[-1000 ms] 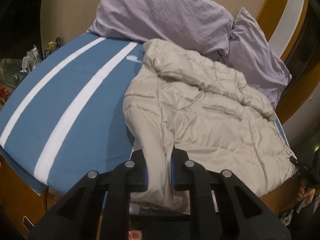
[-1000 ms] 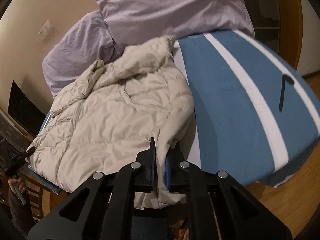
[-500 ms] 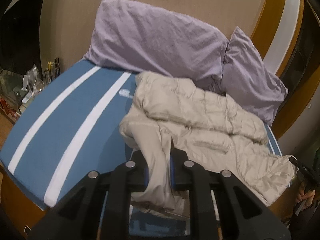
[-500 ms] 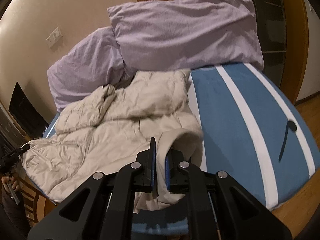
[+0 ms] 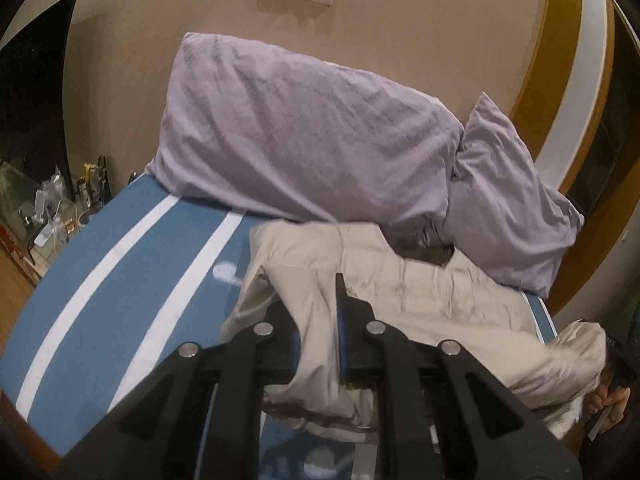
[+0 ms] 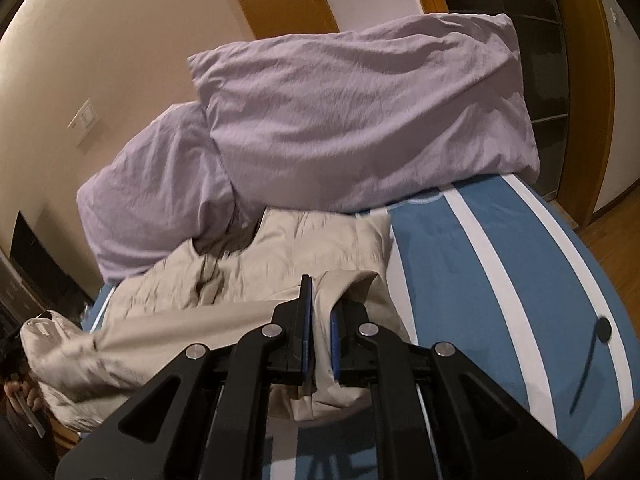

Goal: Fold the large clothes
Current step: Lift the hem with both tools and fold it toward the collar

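A beige puffer jacket (image 5: 420, 304) lies on a blue bed cover with white stripes (image 5: 132, 292), its collar end near the pillows. My left gripper (image 5: 316, 320) is shut on a bunched edge of the jacket and holds it lifted off the bed. In the right wrist view the same jacket (image 6: 248, 276) shows, and my right gripper (image 6: 320, 320) is shut on another fold of its edge, also lifted. The jacket's lower part hangs folding over itself between the grippers. Its far end droops over the bed side.
Two lilac pillows (image 5: 304, 148) (image 6: 360, 120) lean on the wall behind the jacket. A cluttered side table (image 5: 48, 208) stands left of the bed. A dark strap (image 6: 592, 364) lies on the cover at right. A person's hand (image 5: 608, 404) shows at the bed's edge.
Both grippers have lifted the jacket's near edge and carried it forward toward the pillows. The jacket has bunched and folded over itself.
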A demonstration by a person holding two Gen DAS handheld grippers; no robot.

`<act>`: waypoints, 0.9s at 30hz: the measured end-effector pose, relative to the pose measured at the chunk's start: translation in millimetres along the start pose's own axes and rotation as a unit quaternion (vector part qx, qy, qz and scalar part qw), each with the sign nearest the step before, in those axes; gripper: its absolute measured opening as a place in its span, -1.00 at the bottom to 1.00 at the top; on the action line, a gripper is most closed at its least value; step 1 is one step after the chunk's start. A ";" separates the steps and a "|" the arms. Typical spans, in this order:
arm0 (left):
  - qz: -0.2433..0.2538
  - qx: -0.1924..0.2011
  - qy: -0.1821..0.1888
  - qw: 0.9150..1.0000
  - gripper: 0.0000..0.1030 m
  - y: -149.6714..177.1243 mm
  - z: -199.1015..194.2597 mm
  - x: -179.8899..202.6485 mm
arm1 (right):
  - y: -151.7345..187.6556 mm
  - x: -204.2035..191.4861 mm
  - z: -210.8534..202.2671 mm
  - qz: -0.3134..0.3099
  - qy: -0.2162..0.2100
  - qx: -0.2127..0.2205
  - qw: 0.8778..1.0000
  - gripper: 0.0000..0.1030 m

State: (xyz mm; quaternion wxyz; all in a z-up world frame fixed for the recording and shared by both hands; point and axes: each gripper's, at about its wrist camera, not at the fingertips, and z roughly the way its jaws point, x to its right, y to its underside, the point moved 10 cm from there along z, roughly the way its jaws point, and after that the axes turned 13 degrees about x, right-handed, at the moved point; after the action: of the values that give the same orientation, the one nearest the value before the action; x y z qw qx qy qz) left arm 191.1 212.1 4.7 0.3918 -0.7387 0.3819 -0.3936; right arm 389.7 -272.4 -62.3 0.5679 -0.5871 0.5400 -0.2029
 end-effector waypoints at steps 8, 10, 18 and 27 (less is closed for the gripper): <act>-0.014 0.000 -0.017 1.000 -0.73 -30.7 73.0 -2.1 | -41.3 -6.0 57.6 -0.009 0.008 0.025 1.000 -0.85; -0.014 0.000 -0.020 1.000 -0.73 -35.5 89.6 -2.0 | -50.2 -5.8 76.5 -0.010 0.014 0.029 0.999 -0.85; -0.018 -0.006 -0.041 0.999 -0.73 -46.2 160.8 -5.2 | -64.1 2.9 146.0 -0.005 0.043 0.031 0.999 -0.85; -0.016 -0.016 -0.061 0.998 -0.73 -42.9 218.4 -6.2 | -56.2 16.4 203.3 0.000 0.083 0.023 0.996 -0.84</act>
State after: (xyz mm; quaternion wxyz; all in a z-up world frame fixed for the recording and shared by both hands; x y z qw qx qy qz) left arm 391.9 295.5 -43.0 0.3963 -0.7736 0.3517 -0.3475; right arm 591.0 -208.4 -74.0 0.5344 -0.5554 0.5804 -0.2629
